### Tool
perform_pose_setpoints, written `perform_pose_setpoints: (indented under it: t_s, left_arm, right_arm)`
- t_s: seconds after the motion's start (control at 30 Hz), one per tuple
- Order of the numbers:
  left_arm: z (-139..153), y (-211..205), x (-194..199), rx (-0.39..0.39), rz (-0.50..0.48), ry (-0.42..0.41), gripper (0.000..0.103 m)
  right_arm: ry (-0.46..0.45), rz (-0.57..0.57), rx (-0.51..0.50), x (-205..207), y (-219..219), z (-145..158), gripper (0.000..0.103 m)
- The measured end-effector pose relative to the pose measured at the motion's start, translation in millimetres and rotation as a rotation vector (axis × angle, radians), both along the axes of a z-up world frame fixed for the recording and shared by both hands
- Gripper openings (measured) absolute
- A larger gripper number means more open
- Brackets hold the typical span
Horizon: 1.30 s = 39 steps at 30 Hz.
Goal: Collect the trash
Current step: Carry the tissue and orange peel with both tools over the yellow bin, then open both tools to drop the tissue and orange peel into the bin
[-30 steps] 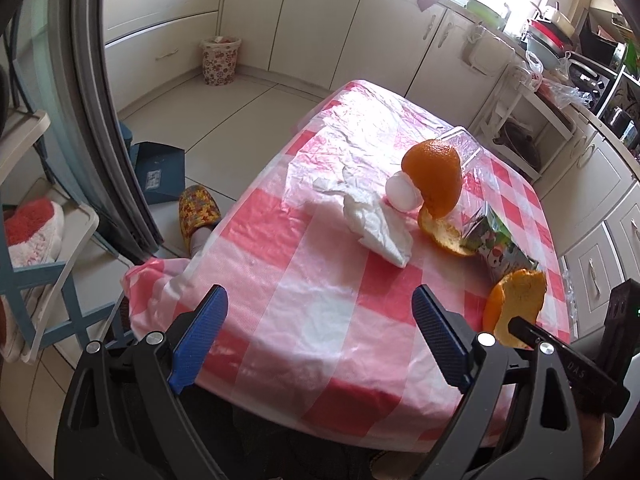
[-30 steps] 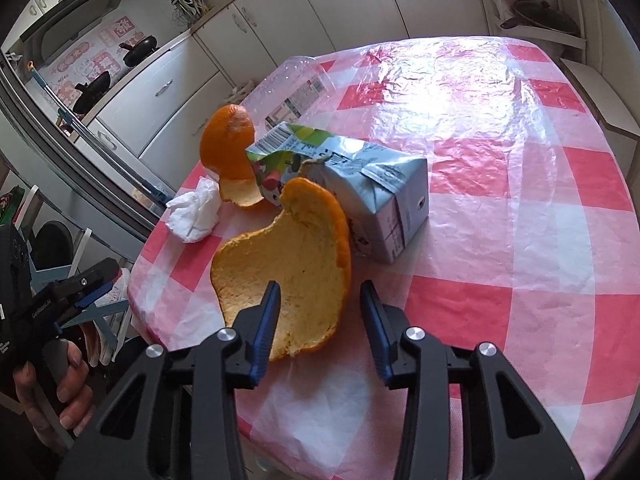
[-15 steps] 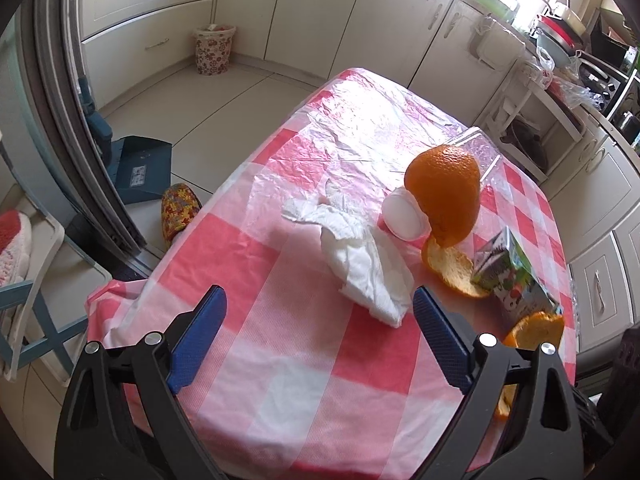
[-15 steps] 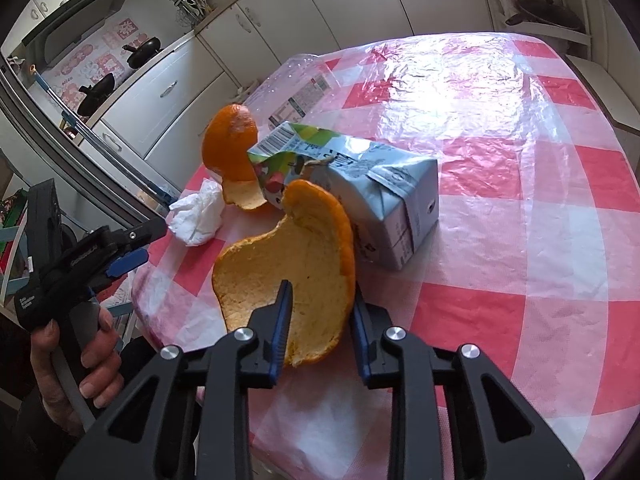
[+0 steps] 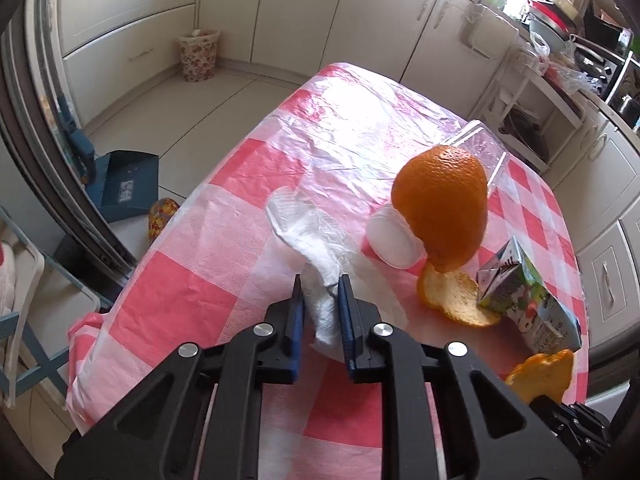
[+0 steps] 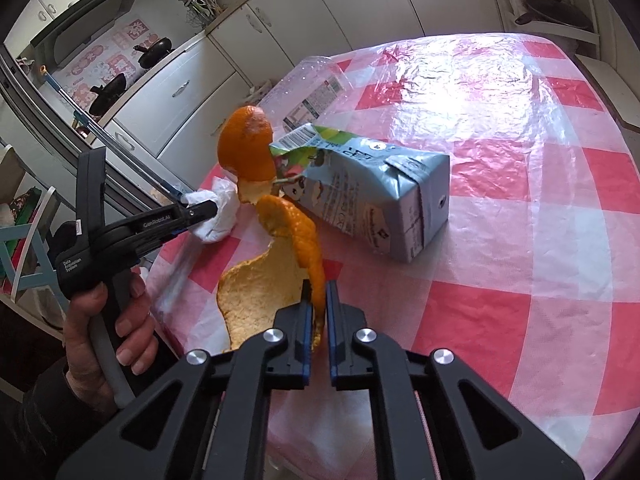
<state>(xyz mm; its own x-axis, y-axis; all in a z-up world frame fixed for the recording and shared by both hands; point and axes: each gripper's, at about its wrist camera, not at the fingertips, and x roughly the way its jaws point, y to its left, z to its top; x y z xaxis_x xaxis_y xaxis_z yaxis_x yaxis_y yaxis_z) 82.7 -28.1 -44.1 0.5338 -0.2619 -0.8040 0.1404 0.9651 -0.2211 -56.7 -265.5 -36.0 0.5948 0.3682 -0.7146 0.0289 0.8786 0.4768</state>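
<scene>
On the table (image 5: 224,240), covered in a red-and-white checked plastic cloth, the left hand-held gripper (image 5: 321,282) has just been closing, and its blue-padded jaws now pinch the near end of a crumpled white paper tissue (image 5: 308,236), which lies near the table's edge. Just beyond the tissue sit a small round white cap-like piece (image 5: 390,242) and a tall domed piece of orange peel (image 5: 442,208), with a flatter curl of peel (image 5: 452,296) at its foot. A flattened grey-blue juice carton (image 6: 372,196) lies on its side next to them, and a crushed clear plastic bottle (image 6: 312,84) lies behind it. The right hand-held gripper (image 6: 316,294) has also just been closing; its jaws are nearly together, clamped on the rim of a large curved orange peel (image 6: 272,280) that stands on edge near the table's front, close to the carton. In the right wrist view, a person's hand (image 6: 104,320) grips the left tool's handle.
</scene>
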Motion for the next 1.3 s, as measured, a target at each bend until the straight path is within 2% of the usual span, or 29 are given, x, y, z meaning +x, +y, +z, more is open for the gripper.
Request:
perform_pose_setpoints:
  t_s: [0.33,0.43,0.57,0.73,0.83,0.9,1.0,1.07,1.1,1.17,1.23,1.3]
  left_arm:
    - [38,-2,-48,-0.021,-0.104,-0.053,0.011]
    - [54,-6,-69,-0.046,-0.147,-0.068,0.011]
    - [80,-34,-100,-0.068,-0.247,-0.103,0.011]
    - [107,-104,-128,-0.123,-0.406,-0.127,0.011]
    - [117,-160,-141,-0.146,-0.498,-0.13,0.011]
    - [118,-199,-149,-0.158,-0.557,-0.134,0.011]
    - [111,-261,-159,-0.162,-0.639,-0.117,0.011]
    - [98,-297,-161,-0.155,-0.677,-0.091,0.011]
    - [88,-318,-161,-0.148,-0.695,-0.069,0.011]
    - [66,-355,-161,-0.127,-0.723,-0.023,0.011]
    - [45,-385,-162,-0.1,-0.741,0.011,0.011]
    - [22,-419,-165,-0.07,-0.761,0.053,0.012]
  right_arm:
    - [-0.057,-0.011,-0.026,-16,-5,16,0.006]
    - [-0.102,-0.045,-0.03,-30,-18,27,0.006]
    - [-0.146,-0.145,-0.024,-58,-54,41,0.006]
    - [-0.156,-0.337,-0.022,-97,-126,54,0.006]
    - [-0.115,-0.446,-0.115,-110,-167,60,0.006]
    - [-0.06,-0.511,-0.184,-112,-196,56,0.006]
    - [0.071,-0.602,-0.195,-109,-244,29,0.006]
    - [0.176,-0.669,-0.154,-106,-274,6,0.013]
    - [0.206,-0.704,-0.122,-109,-288,-3,0.027]
    - [0.195,-0.791,-0.068,-124,-311,-8,0.03]
    - [0.115,-0.844,-0.068,-133,-318,6,0.032]
    - [0.025,-0.893,-0.09,-141,-315,25,0.039]
